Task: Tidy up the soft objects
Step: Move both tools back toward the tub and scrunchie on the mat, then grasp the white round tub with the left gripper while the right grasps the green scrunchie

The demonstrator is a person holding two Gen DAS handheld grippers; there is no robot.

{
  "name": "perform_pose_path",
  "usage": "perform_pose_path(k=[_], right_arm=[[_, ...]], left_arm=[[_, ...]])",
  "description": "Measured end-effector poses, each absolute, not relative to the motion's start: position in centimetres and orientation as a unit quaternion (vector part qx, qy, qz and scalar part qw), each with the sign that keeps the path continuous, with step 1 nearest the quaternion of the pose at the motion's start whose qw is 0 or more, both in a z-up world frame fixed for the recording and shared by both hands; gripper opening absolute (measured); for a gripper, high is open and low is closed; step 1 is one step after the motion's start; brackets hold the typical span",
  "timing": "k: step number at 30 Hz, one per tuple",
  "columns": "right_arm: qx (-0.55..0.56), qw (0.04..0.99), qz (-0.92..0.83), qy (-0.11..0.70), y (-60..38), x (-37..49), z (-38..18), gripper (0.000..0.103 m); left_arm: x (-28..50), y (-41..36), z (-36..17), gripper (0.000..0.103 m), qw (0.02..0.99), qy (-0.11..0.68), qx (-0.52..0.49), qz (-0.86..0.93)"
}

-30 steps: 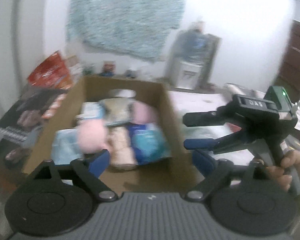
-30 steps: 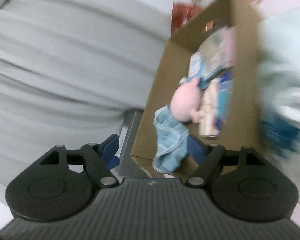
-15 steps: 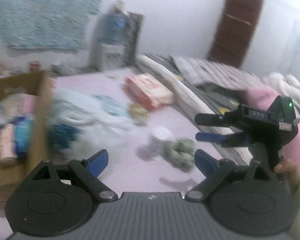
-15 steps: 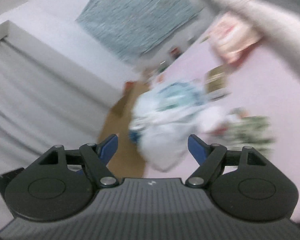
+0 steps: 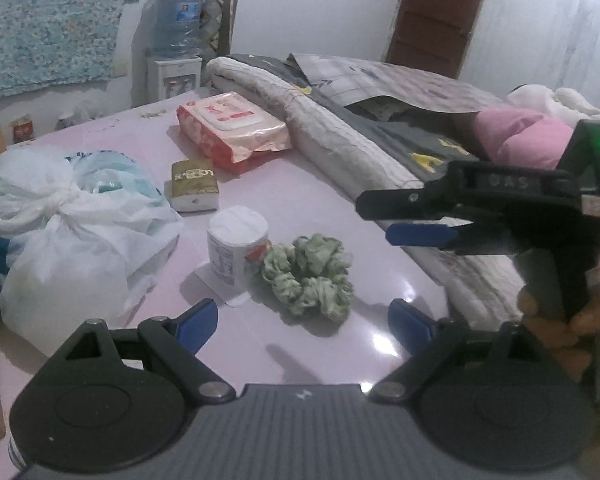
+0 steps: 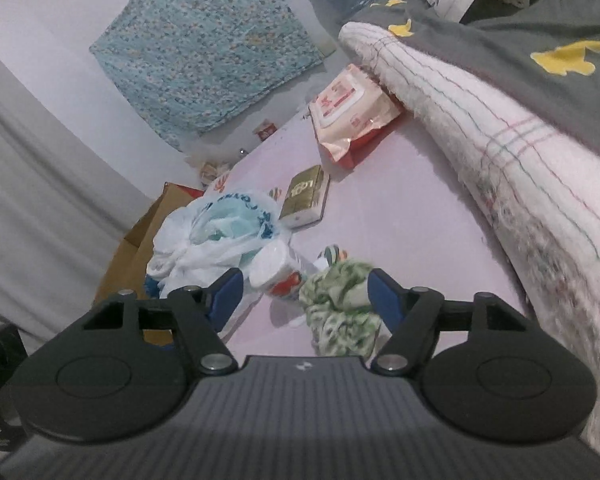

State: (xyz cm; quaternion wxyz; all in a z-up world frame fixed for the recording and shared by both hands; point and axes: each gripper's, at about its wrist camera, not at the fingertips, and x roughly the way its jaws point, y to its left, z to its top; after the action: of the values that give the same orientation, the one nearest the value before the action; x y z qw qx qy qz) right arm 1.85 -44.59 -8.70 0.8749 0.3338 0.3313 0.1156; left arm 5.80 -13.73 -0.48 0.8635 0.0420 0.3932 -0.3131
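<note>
A green scrunchie [image 5: 310,278] lies on the pink surface [image 5: 300,184], just ahead of my open, empty left gripper [image 5: 304,322]. Beside it stands a white tissue roll [image 5: 236,246]. My right gripper [image 6: 304,294] is open and empty, hovering right over the scrunchie [image 6: 340,304]; it also shows in the left wrist view [image 5: 404,216] to the scrunchie's right. A tied white plastic bag [image 5: 64,236] of soft things, a gold tissue pack [image 5: 192,184] and a red wet-wipes pack [image 5: 232,128] lie further off.
A cardboard box [image 6: 140,236] stands at the left behind the plastic bag. A rolled quilt and grey blanket [image 5: 360,136] run along the right side. A water dispenser [image 5: 176,52] stands by the far wall.
Both grippers have swung from over the cardboard box to the right, onto the pink surface. The scrunchie and tissue roll are now in front of them. Both stayed open.
</note>
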Motion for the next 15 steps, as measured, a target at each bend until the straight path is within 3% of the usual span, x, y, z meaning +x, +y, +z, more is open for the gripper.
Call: perform_pose_path(k=[6,11,15], right_arm=[[0.322,0.877,0.123,0.334,-44.8,3.2,-8.3,0.065],[0.271,0.888,0.121,0.351,-43.4,3.7,-8.5,0.065],[0.211,0.893,0.133,0.376,-41.3,3.9,-9.5,0.066]], left_arm=[[8.2,-14.3,-0.6,0.082,0.878,0.375,0.054,-0.294],[11.8,-15.2,-0.9,0.065,0.882,0.384,0.049,-0.271],[14.6,-15.7,-1.6,0.061,0.879,0.403,0.045,-0.250]])
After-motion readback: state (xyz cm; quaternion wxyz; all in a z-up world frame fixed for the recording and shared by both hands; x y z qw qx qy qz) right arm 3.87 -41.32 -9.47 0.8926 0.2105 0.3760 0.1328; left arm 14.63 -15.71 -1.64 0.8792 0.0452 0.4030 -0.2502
